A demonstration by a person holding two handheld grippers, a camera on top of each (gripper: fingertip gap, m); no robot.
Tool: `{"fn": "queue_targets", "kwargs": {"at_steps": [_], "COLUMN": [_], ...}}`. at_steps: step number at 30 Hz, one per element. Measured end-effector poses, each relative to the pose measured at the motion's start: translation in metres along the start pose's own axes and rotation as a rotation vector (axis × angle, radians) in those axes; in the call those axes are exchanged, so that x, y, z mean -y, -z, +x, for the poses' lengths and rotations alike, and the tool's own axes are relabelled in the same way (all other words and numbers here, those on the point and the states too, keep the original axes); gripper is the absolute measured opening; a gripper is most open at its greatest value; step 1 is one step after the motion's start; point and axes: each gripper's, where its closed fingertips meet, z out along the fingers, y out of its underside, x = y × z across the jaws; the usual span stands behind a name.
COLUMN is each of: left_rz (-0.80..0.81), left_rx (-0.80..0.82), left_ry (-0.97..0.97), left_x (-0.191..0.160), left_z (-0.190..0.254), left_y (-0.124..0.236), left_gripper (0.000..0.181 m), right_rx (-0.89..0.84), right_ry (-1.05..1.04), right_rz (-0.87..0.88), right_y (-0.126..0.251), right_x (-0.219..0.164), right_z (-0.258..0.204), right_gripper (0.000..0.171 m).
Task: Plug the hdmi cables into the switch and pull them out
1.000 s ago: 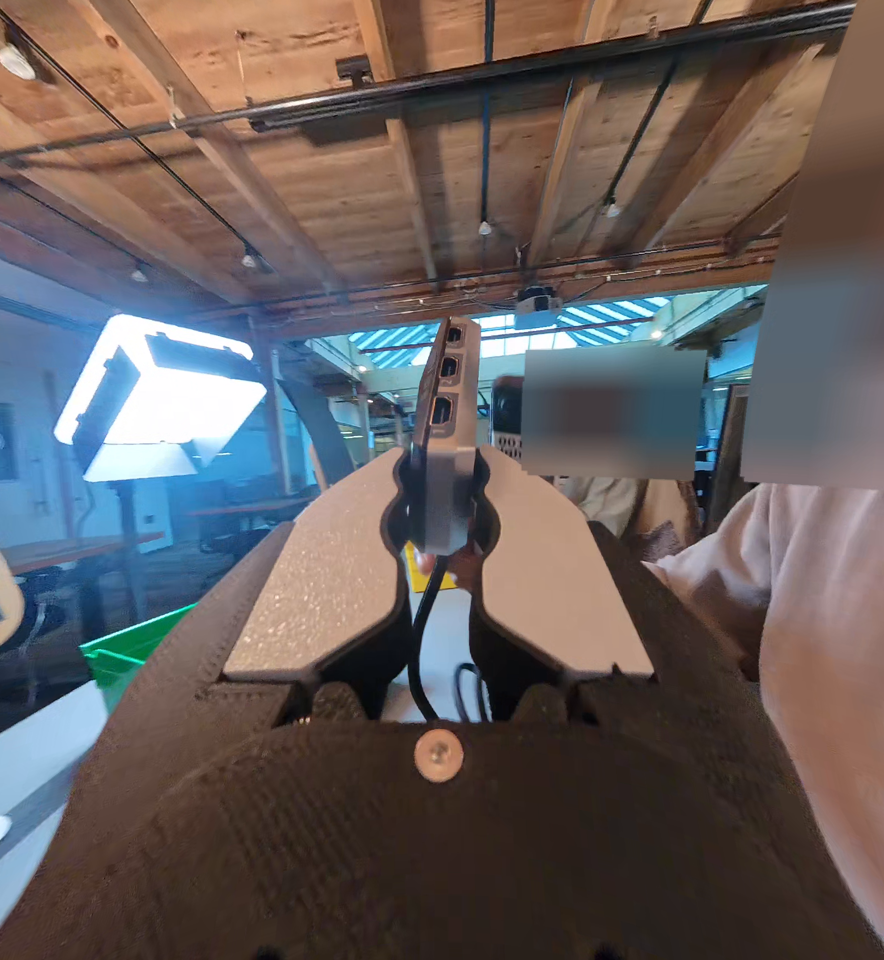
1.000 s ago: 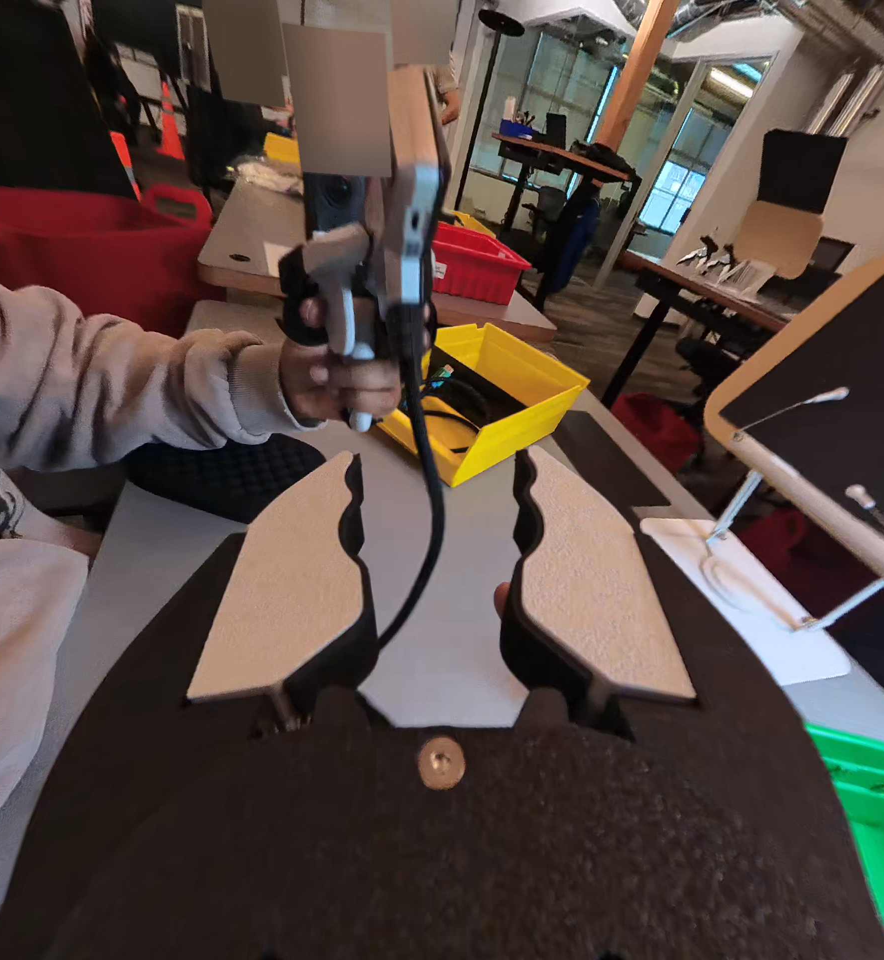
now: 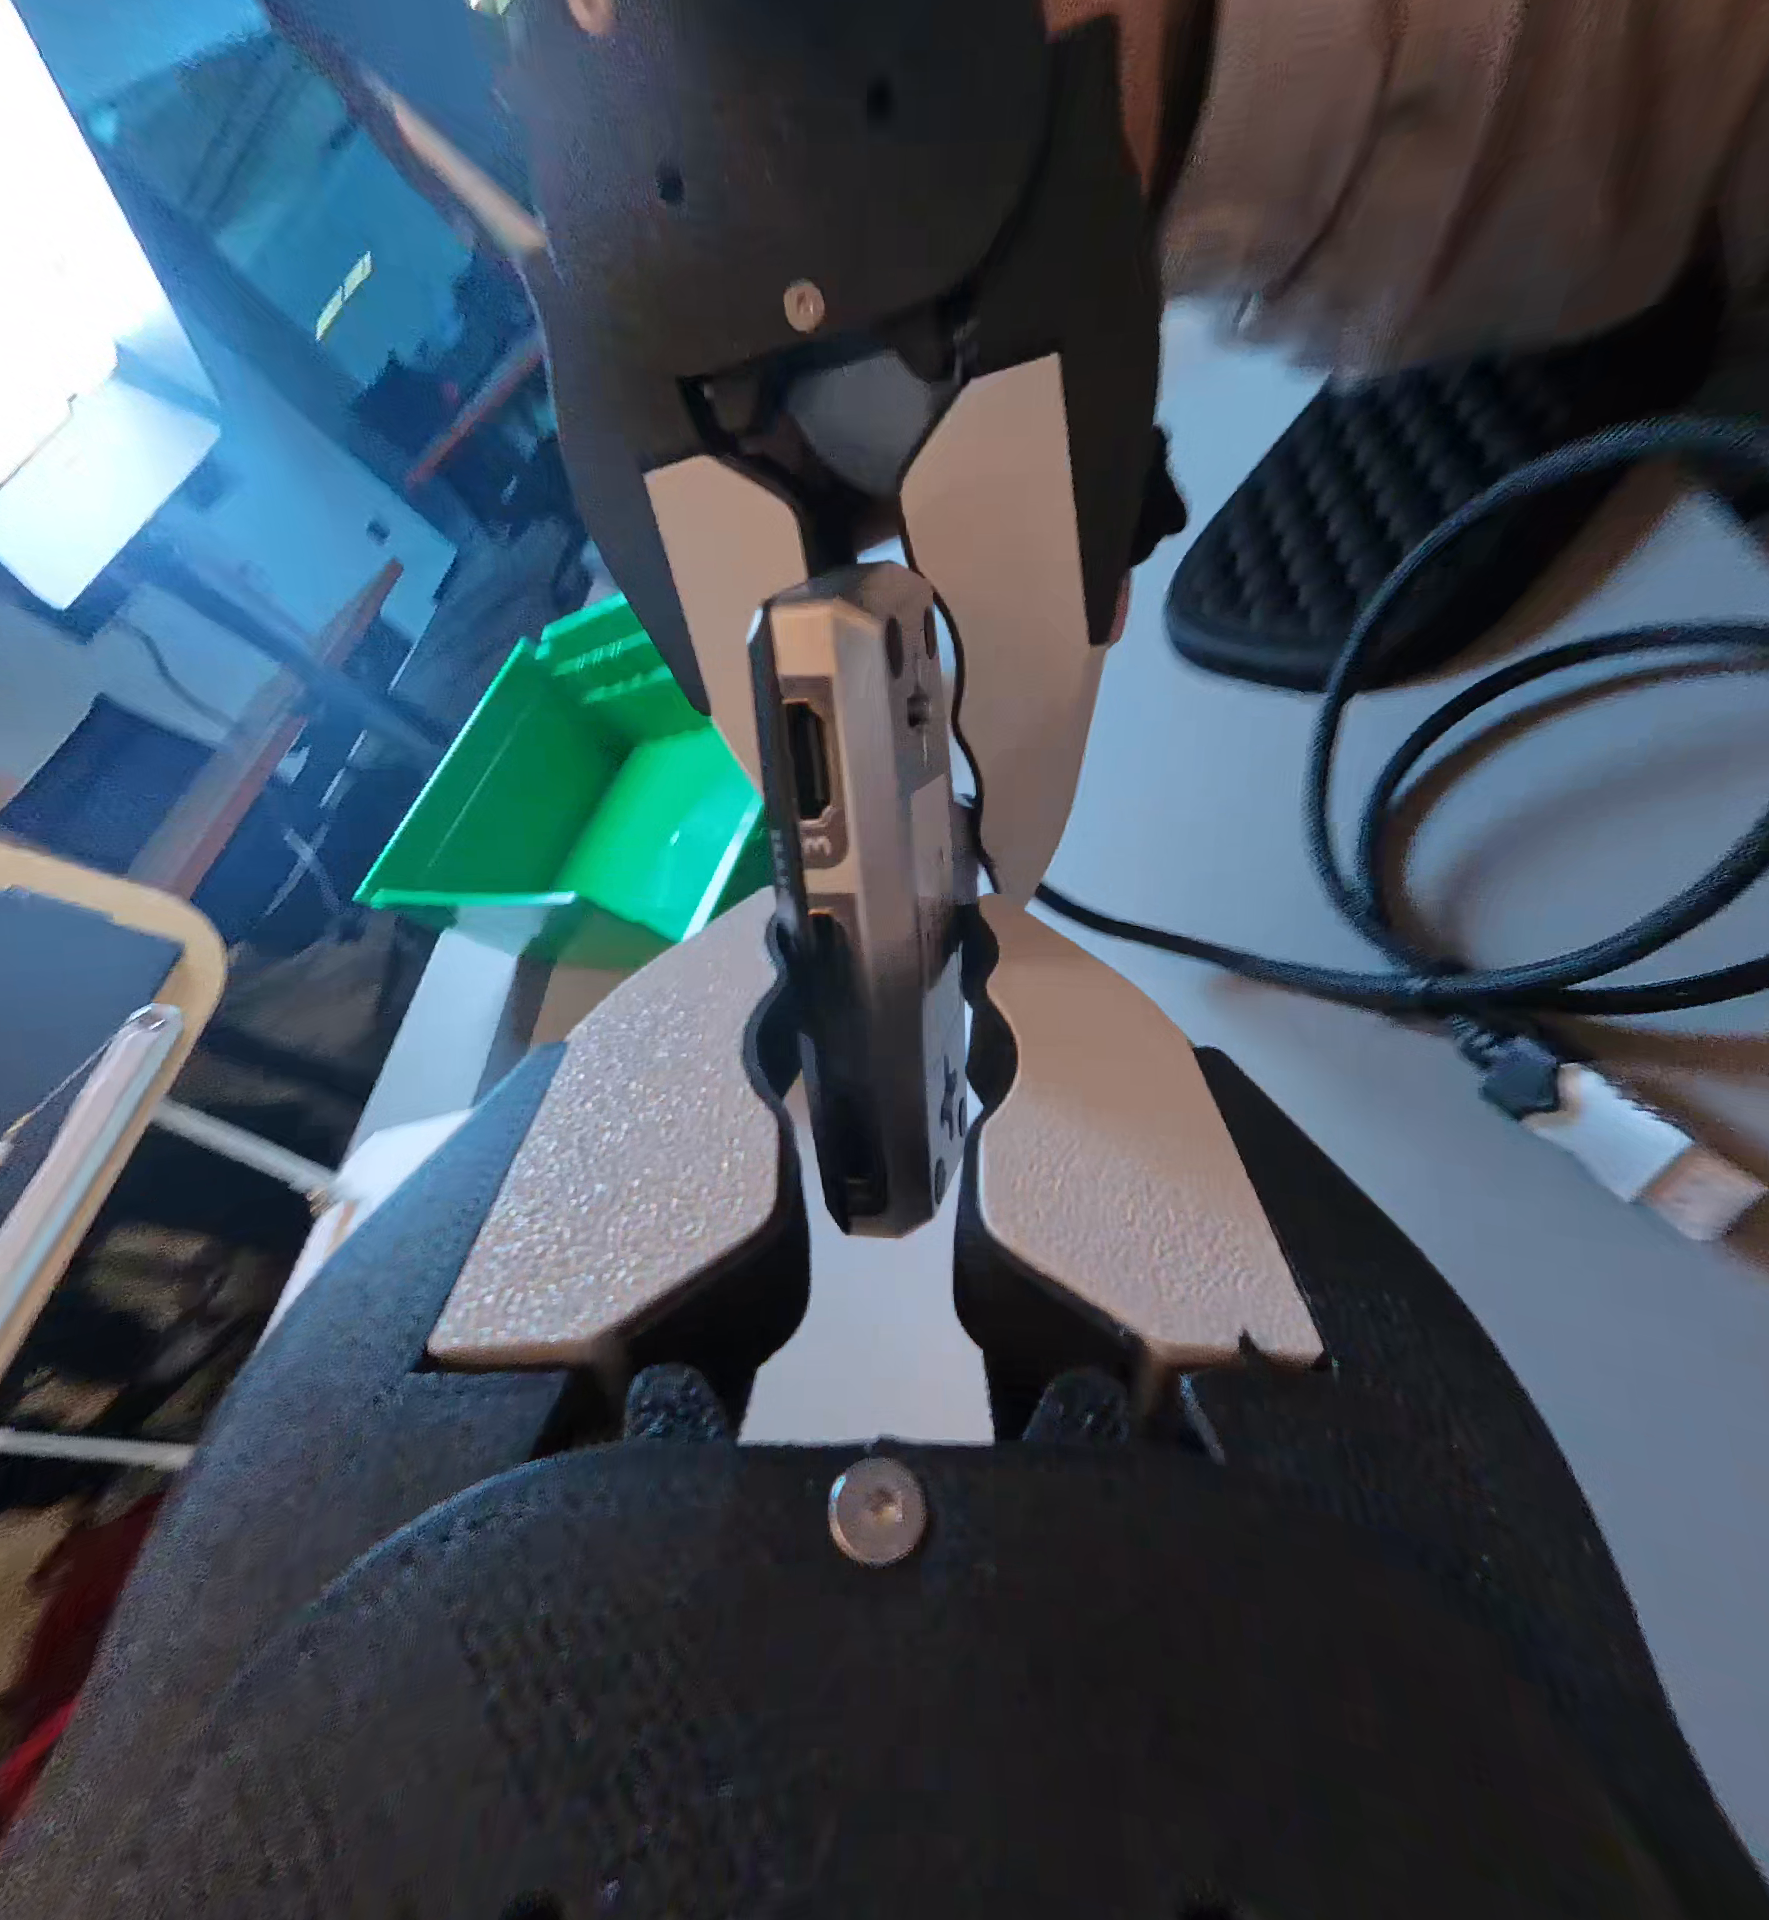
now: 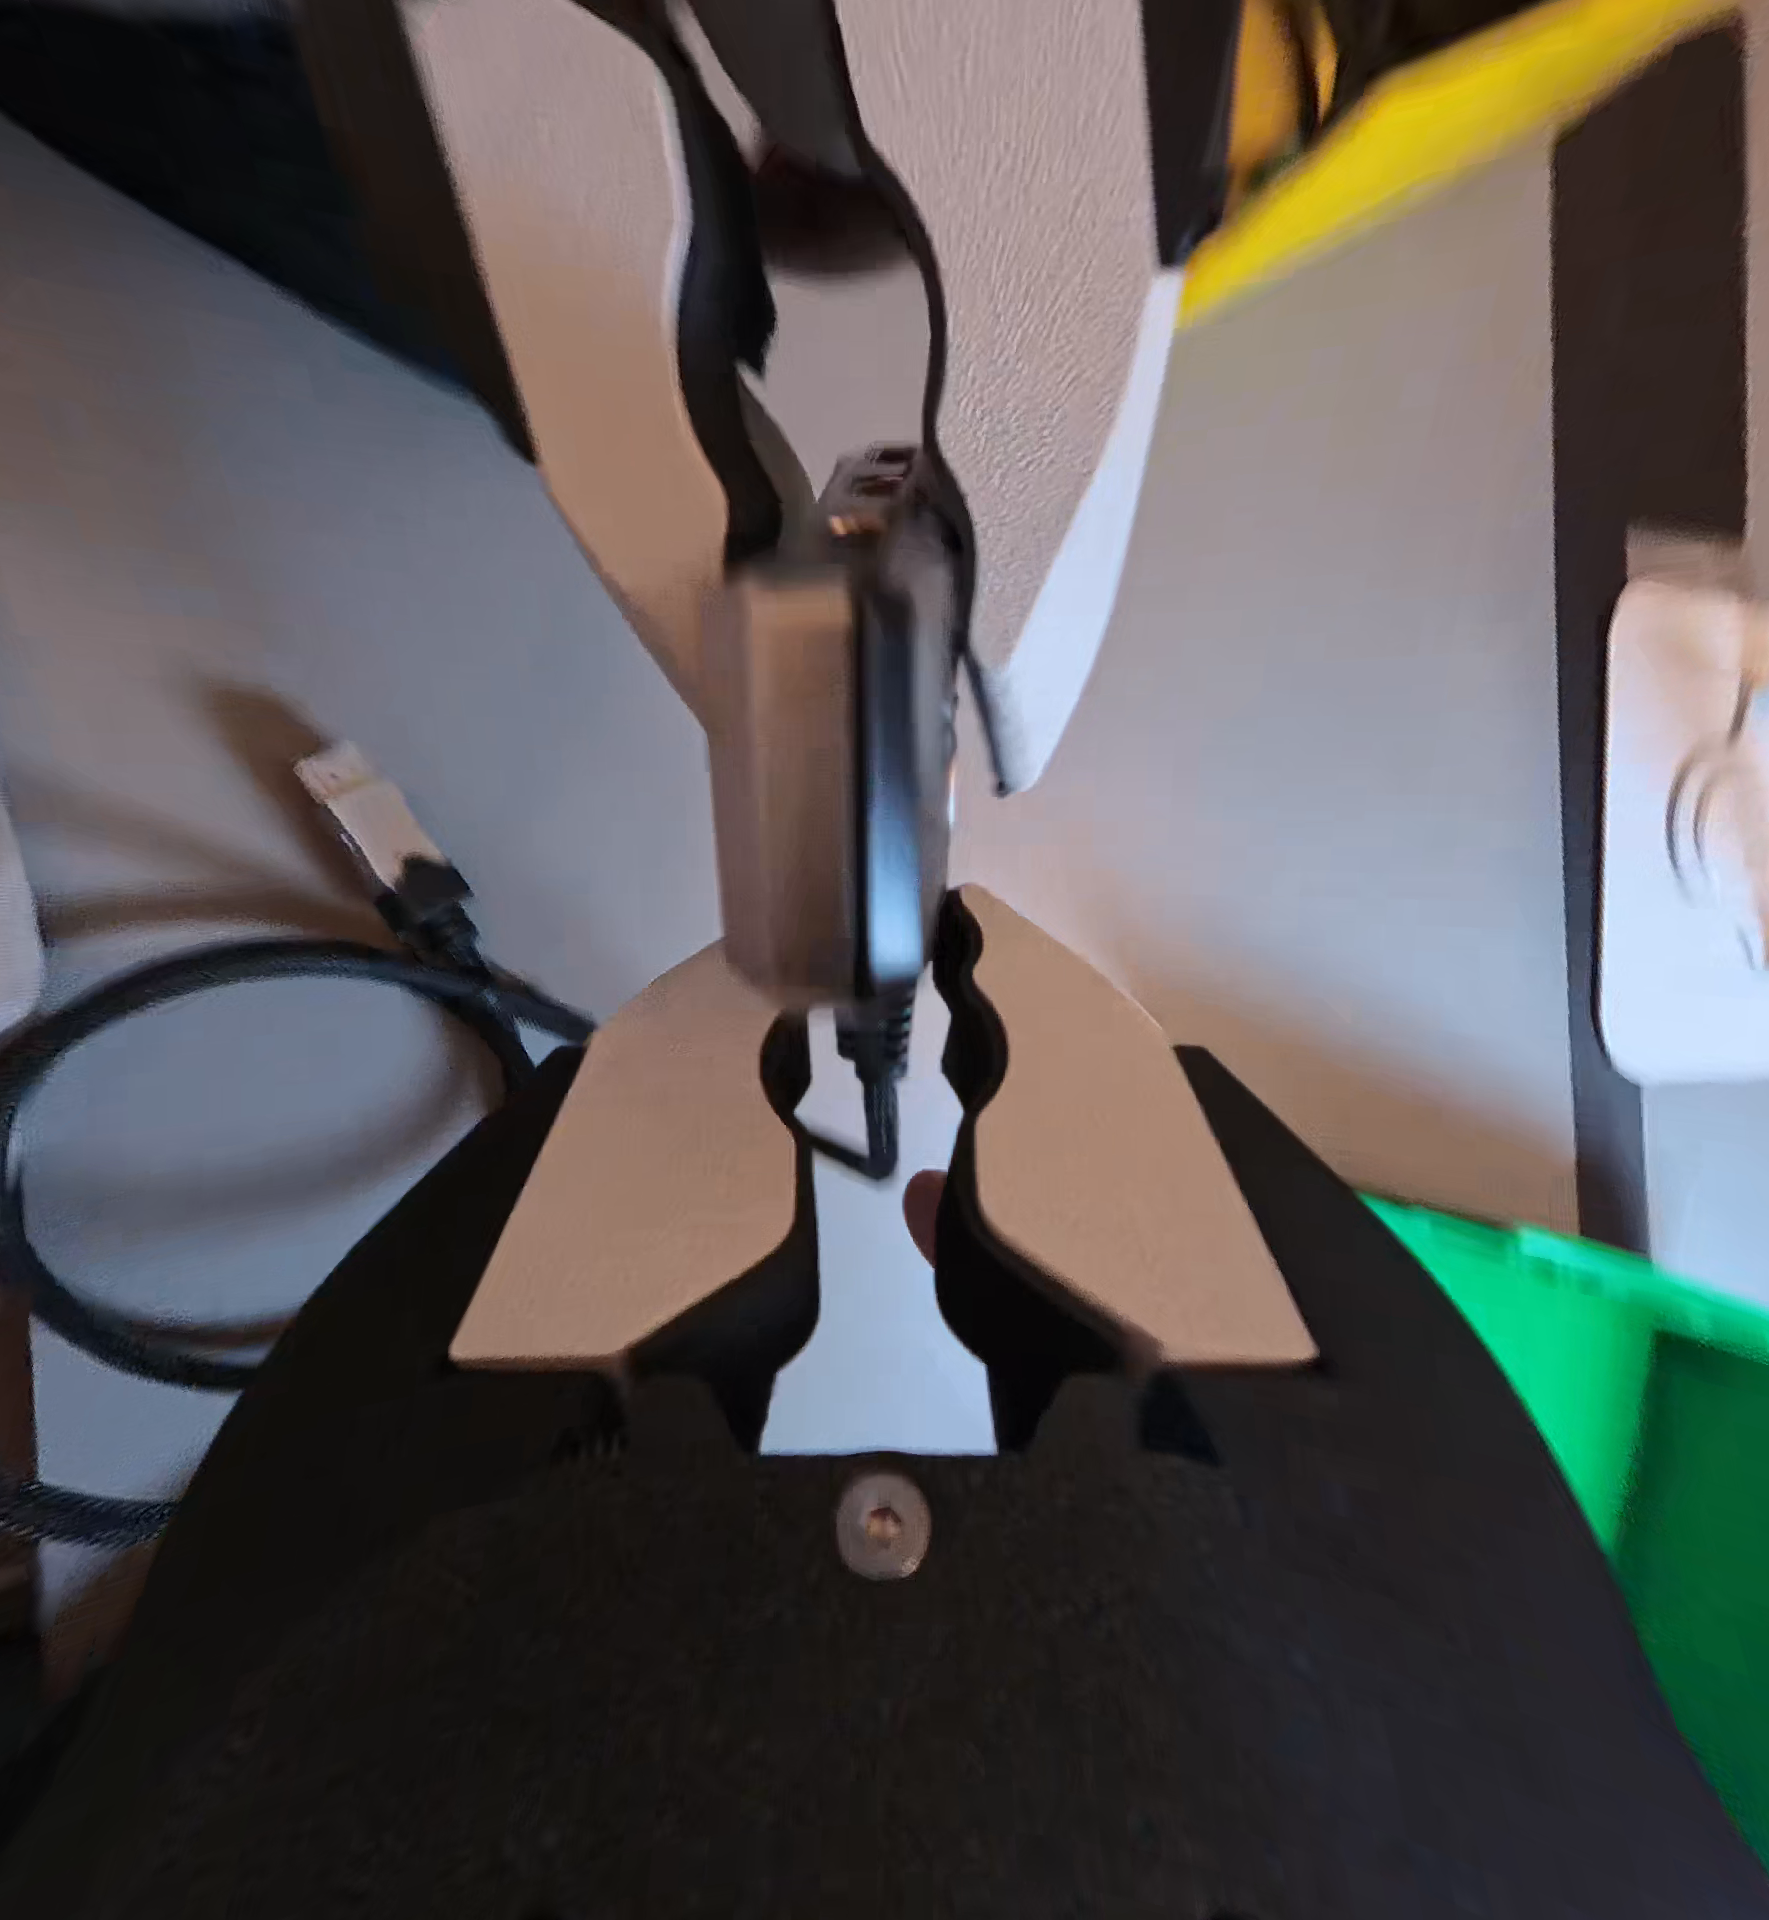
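The switch (image 3: 885, 727) is off the table (image 3: 1482, 1403), held in the air between the two claws. The left claw (image 3: 875, 935) is shut narrow on its near half, pads pressing both flat faces. The switch's long axis runs straight ahead along the left claw's fingers, and its port edge faces left with an open socket showing.

The right claw (image 4: 875, 987) faces the left one from the switch's far end. A thin black cable (image 4: 875, 1049) leaves that end and drops between the right claw's fingers. Those fingers stand a little apart on either side of it, but the right wrist view is blurred. So it cannot be told whether they grip the cable or only flank it.

A loose cable (image 3: 1275, 961) lies coiled on the table to the switch's right in the left wrist view. Its pale plug (image 3: 1628, 1164) points away from the switch. A green bin (image 3: 589, 810) sits to the switch's left.

The right claw is likely the free one, and nearer the work. Any plug has to travel across the switch's long axis, into the left-facing edge.
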Motion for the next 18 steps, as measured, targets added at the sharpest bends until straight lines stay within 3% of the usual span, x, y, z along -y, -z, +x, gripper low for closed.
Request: {"fn": "queue_targets", "kwargs": {"at_steps": [1, 4, 8, 10, 12, 14, 18], "left_rz": [0.087, 0.354, 0.532, 0.535, 0.529, 0.516, 0.308], "left_rx": [-0.022, -0.076, -0.110, -0.105, -0.090, -0.060, 0.013], "left_ry": [0.039, 0.187, 0.285, 0.275, 0.274, 0.265, 0.128], "left_x": [0.006, 0.025, 0.041, 0.041, 0.037, 0.032, 0.011], "left_z": [0.001, -0.003, -0.011, -0.010, -0.010, -0.013, -0.010], "left_y": [0.007, 0.031, 0.049, 0.048, 0.044, 0.043, 0.027], "left_gripper": [0.026, 0.023, 0.022, 0.022, 0.022, 0.023, 0.023], "right_rx": [0.033, 0.108, 0.157, 0.148, 0.106, 0.015, -0.077], "right_ry": [0.021, 0.163, 0.118, 0.131, 0.173, 0.198, 0.258], "right_rz": [0.124, 0.469, 0.596, 0.661, 0.689, 0.611, 0.445], "right_y": [0.005, 0.028, 0.022, 0.024, 0.030, 0.028, 0.026], "right_x": [0.012, 0.032, 0.024, 0.033, 0.041, 0.038, 0.021], "right_z": [-0.002, -0.010, -0.003, -0.004, -0.005, 0.003, 0.010], "right_gripper": [0.021, 0.024, 0.041, 0.038, 0.017, 0.010, 0.010]}}
